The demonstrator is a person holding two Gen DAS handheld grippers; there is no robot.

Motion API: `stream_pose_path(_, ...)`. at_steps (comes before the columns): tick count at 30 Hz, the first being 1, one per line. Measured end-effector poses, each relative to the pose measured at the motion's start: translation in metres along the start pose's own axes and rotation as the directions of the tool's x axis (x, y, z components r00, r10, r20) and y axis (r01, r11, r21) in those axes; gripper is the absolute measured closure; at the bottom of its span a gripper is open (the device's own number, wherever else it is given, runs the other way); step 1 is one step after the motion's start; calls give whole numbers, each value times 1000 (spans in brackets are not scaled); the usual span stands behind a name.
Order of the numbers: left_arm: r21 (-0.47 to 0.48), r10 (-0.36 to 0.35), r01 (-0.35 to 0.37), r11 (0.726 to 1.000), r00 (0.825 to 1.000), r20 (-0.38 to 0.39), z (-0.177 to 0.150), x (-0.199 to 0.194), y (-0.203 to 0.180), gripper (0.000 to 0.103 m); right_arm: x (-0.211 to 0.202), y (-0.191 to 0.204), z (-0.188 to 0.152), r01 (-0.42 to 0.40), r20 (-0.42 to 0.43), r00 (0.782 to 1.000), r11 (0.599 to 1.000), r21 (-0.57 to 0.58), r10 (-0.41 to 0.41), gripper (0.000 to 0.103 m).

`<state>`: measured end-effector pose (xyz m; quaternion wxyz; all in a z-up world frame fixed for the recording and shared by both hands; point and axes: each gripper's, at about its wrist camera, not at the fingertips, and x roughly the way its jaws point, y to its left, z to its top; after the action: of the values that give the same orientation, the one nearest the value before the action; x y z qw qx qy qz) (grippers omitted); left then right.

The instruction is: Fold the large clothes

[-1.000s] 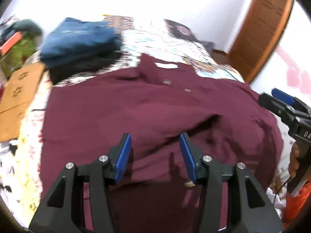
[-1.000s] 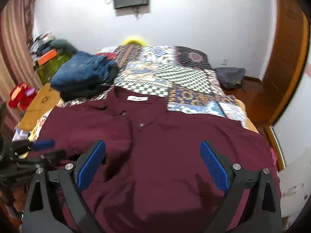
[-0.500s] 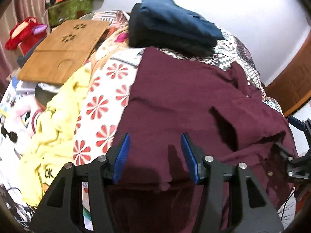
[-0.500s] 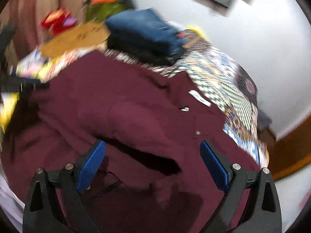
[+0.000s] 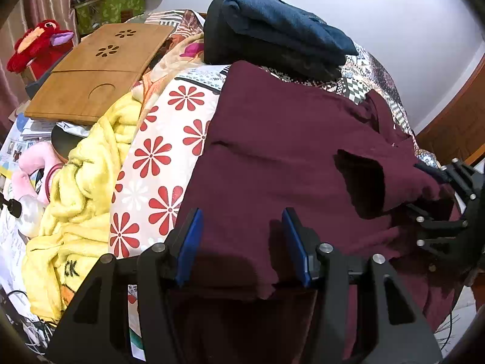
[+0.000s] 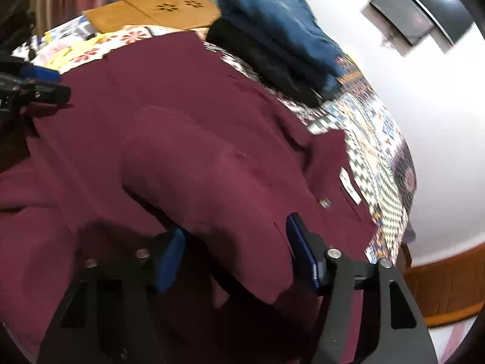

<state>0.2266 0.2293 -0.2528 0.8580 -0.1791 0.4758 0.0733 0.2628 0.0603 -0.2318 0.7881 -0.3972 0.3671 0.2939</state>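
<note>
Maroon shirt (image 5: 288,151) on bed: left gripper (image 5: 241,244) half-spread astride hem; right gripper (image 6: 235,256) closing around raised fold, pads not pressing.

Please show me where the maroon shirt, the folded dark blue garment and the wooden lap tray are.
maroon shirt (image 5: 288,151), left wrist view, flat middle of the cloth.
folded dark blue garment (image 5: 282,27), left wrist view, top layer.
wooden lap tray (image 5: 100,72), left wrist view, board centre.
</note>
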Motion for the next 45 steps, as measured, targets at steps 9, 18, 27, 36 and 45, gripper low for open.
stream_pose_path(9, -2, 12, -12, 1000, 1000, 23, 2, -13, -6, 50, -26, -46, -10, -64, 105, 994, 975, 213, 42, 91)
stream_pose_path(18, 62, -11, 9, 998, 999, 35, 9, -15, -41, 50, -117, -125, -66, -40, 282, 950, 844, 535, -133, 92)
stream_pose_path(27, 134, -47, 45, 990, 999, 14, 10, -7, -81, 50, -102, -135, -143, 56, 110, 977, 722, 690, -181, 92)
stream_pose_path(36, 150, -56, 58, 987, 998, -17, 7, 5, -95, 50, -67, -141, -197, -74, 39, 996, 532, 844, 77, 81)
stream_pose_path(45, 145, -57, 62, 987, 998, -33, 6, 12, -94, 50, -84, -162, -232, -72, 61, 997, 350, 934, 44, 57)
